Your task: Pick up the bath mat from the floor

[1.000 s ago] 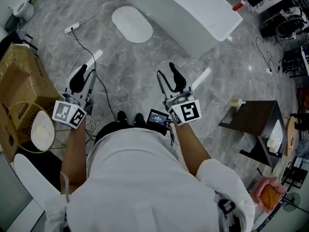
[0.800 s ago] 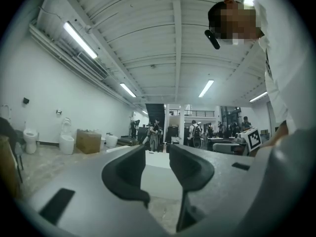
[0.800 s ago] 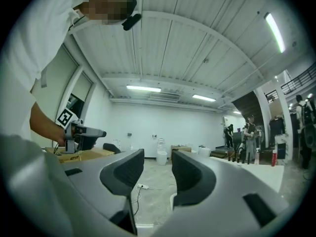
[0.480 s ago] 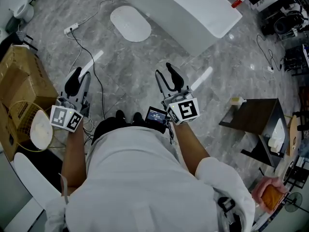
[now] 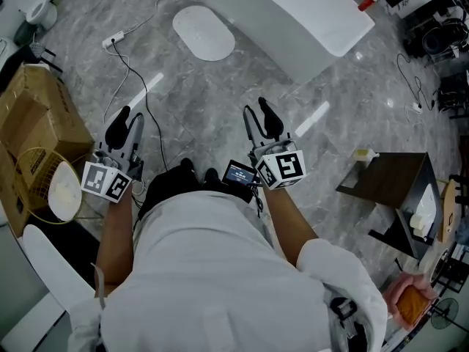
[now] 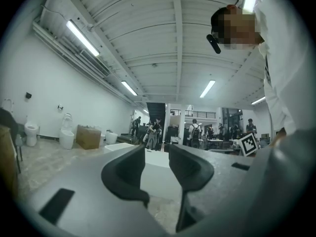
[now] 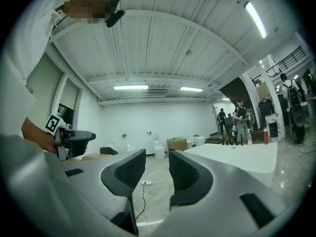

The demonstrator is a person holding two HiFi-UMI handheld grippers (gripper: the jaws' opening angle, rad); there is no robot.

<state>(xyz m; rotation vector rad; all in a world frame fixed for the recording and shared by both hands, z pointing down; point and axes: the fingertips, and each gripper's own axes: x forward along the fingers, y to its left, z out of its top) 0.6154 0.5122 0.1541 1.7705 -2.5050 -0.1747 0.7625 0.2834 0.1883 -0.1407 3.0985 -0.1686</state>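
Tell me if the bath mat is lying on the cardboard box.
No, the bath mat lies flat on the grey floor beside the white tub, well apart from the cardboard box.

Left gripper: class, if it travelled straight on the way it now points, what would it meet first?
Probably the white bathtub, seen between the left gripper's open, empty jaws. Depth is hard to judge, but nothing nearer shows in that line.

floor to bath mat – open | cable left | bathtub right
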